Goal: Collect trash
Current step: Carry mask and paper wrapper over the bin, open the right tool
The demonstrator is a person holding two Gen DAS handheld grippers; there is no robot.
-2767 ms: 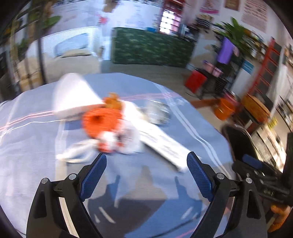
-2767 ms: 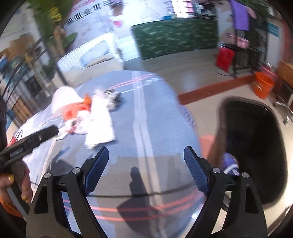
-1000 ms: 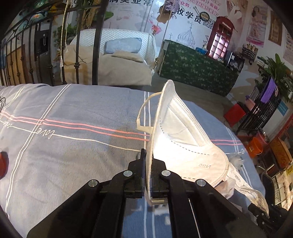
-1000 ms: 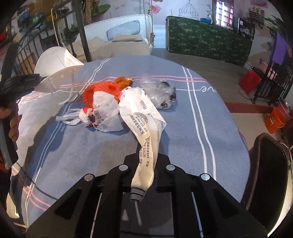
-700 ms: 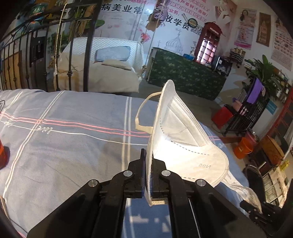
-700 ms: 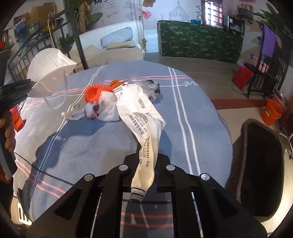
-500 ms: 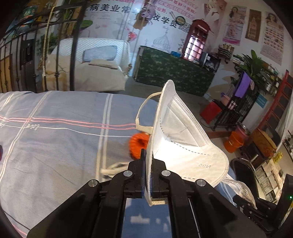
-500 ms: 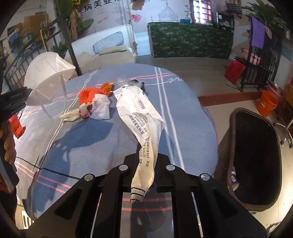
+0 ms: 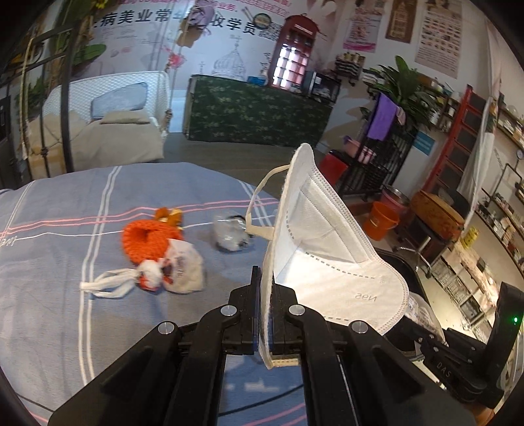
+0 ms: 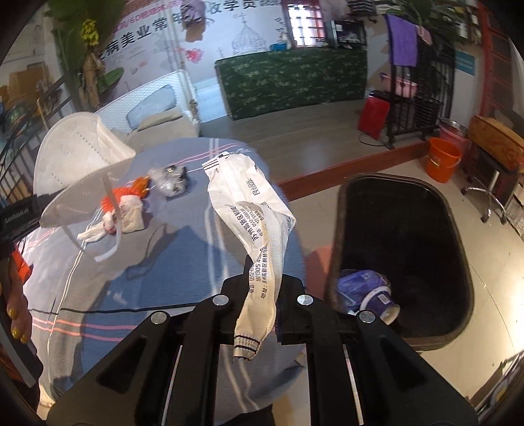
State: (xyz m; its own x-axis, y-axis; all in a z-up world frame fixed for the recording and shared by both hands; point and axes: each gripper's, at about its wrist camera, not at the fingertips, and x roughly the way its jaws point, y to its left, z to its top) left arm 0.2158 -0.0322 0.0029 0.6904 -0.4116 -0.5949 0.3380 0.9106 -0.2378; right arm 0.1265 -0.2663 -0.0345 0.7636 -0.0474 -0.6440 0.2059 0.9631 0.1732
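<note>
This looks like a small shop or beauty-training studio with a lounge corner. At twelve o'clock a wall mural (image 9: 203, 26) carries large lettering and posters, with a green-draped counter (image 9: 258, 114) below. At two o'clock stand a potted plant (image 9: 406, 88) and stocked shelves (image 9: 501, 209). At ten o'clock hangs a cushioned swing seat (image 9: 108, 118).

Open floor beside table, bin mouth unblocked

Black bin (image 10: 402, 249) standing just off the table's edge (image 10: 294, 236), blue-white trash (image 10: 366, 291) only in its near corner; leftover litter pile (image 9: 157, 259) and clear wrapper (image 9: 231, 234) lying mid-cloth, bare cloth nearer.
</note>
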